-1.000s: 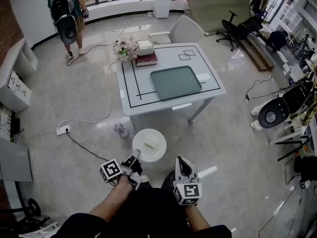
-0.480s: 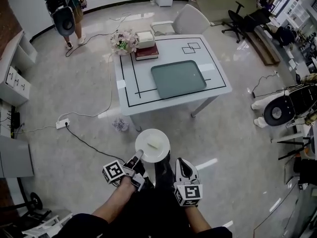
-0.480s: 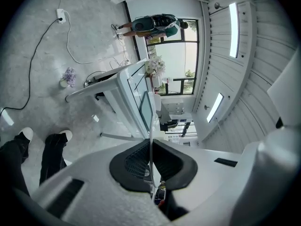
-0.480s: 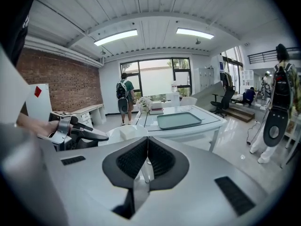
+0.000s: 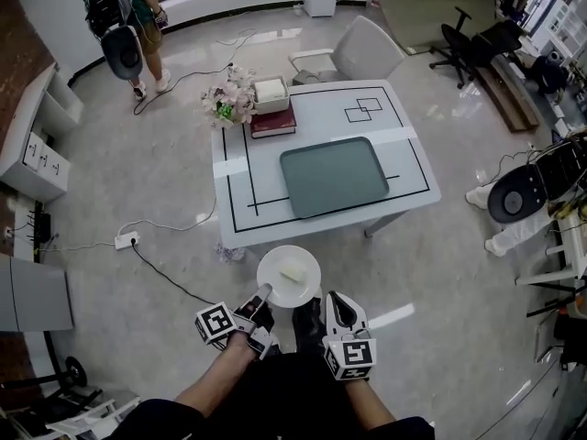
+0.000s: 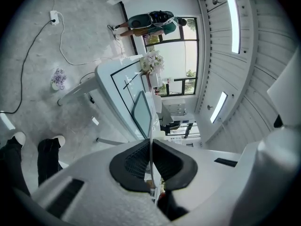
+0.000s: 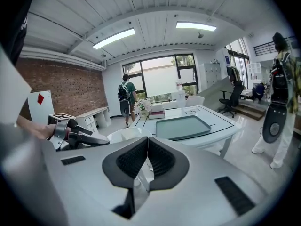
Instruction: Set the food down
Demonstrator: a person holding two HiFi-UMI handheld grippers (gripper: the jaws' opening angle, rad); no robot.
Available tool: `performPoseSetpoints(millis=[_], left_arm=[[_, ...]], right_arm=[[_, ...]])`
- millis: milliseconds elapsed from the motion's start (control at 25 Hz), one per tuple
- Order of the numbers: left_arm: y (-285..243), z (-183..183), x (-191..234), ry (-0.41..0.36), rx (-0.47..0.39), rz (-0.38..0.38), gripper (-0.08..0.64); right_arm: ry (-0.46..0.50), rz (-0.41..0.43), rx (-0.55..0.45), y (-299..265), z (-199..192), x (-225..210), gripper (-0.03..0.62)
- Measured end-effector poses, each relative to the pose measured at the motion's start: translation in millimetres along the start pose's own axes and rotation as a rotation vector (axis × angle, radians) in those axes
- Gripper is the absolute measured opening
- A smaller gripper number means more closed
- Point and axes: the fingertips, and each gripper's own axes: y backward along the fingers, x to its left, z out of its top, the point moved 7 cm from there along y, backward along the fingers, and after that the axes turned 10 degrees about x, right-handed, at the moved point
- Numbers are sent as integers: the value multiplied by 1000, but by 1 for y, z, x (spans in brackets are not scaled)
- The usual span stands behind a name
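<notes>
A white plate [image 5: 289, 276] carries a pale piece of food [image 5: 292, 272] and hangs in the air just short of the white table [image 5: 240, 168]. My left gripper [image 5: 265, 291] is shut on the plate's near rim; in the left gripper view that rim [image 6: 150, 126] shows edge-on between the closed pads of the left gripper [image 6: 150, 149]. My right gripper [image 5: 336, 299] hovers beside the plate, shut and holding nothing. The right gripper view shows the right gripper [image 7: 147, 147], the plate [image 7: 124, 134] and the left gripper [image 7: 77, 134] at its left.
A grey-green tray [image 5: 333, 176] lies on the table, with flowers [image 5: 229, 94], a dark red book [image 5: 272, 120] and a white box [image 5: 271, 90] at its far left corner. A white chair [image 5: 353, 53] stands behind. A person [image 5: 119, 26] stands far left. A cable and power strip [image 5: 127, 240] lie on the floor.
The table has come nearer in the head view; both grippers and the plate have moved toward its front edge. The grip on the plate is unchanged.
</notes>
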Motion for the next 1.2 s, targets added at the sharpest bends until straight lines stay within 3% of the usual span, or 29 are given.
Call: performPoseSetpoints(millis=[200, 600, 880, 1200], left_arm=[[-41, 14, -15, -13, -10, 15, 12], [-106, 23, -30, 34, -40, 13, 12], [-122, 35, -41, 31, -55, 27, 12], [-156, 85, -36, 59, -32, 31, 12]], right_arm=[[-9, 35, 12, -23, 21, -42, 9], [1, 82, 19, -53, 51, -109, 9], [-18, 97, 46, -70, 56, -125, 9], [-4, 72, 77, -114, 82, -133, 9]])
